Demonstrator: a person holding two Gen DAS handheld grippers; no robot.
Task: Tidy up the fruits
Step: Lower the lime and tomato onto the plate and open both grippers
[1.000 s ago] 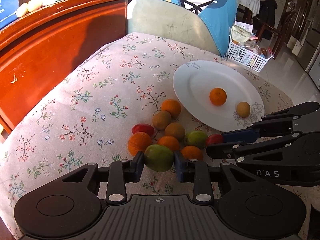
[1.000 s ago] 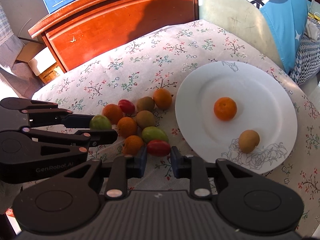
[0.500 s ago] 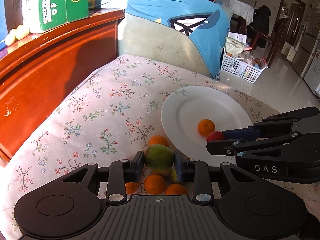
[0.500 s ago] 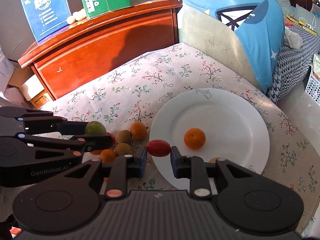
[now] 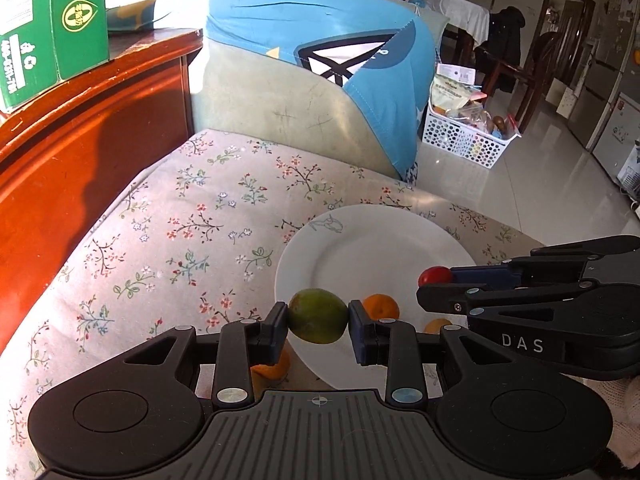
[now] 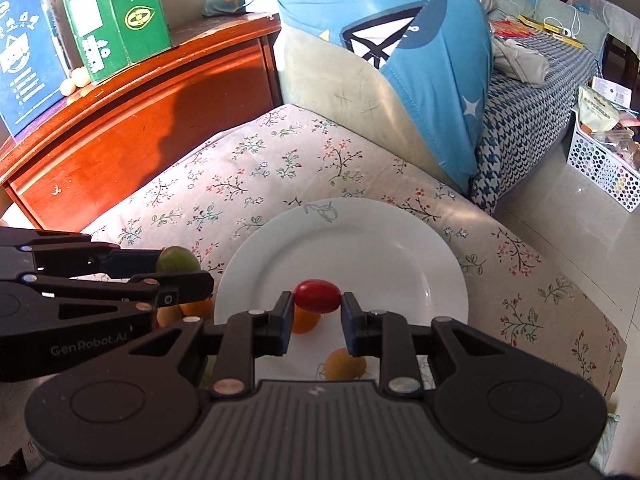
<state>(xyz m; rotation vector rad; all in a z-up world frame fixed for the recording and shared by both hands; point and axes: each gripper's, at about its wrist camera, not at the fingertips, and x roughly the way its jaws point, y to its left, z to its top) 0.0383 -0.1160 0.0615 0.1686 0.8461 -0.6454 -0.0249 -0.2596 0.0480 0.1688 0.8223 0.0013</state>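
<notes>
My left gripper (image 5: 318,318) is shut on a green mango (image 5: 318,315), held in the air over the near left rim of the white plate (image 5: 360,248). My right gripper (image 6: 317,300) is shut on a small red fruit (image 6: 317,295) above the plate (image 6: 360,240). On the plate lie an orange (image 5: 381,306) and a brown kiwi (image 6: 345,364). In the right wrist view the left gripper (image 6: 176,270) shows at the left with the mango (image 6: 176,260). More oranges (image 6: 192,309) lie on the cloth beside the plate, mostly hidden.
A floral cloth (image 5: 180,232) covers the table. A red wooden cabinet (image 5: 80,140) with a green box (image 5: 52,28) stands at the left. A chair with blue cloth (image 5: 340,60) is behind the table. A white basket (image 5: 464,140) sits on the floor.
Both grippers lifted their fruits off the pile on the cloth and carried them up and toward the plate. The pile has dropped below the fingers, mostly out of view.
</notes>
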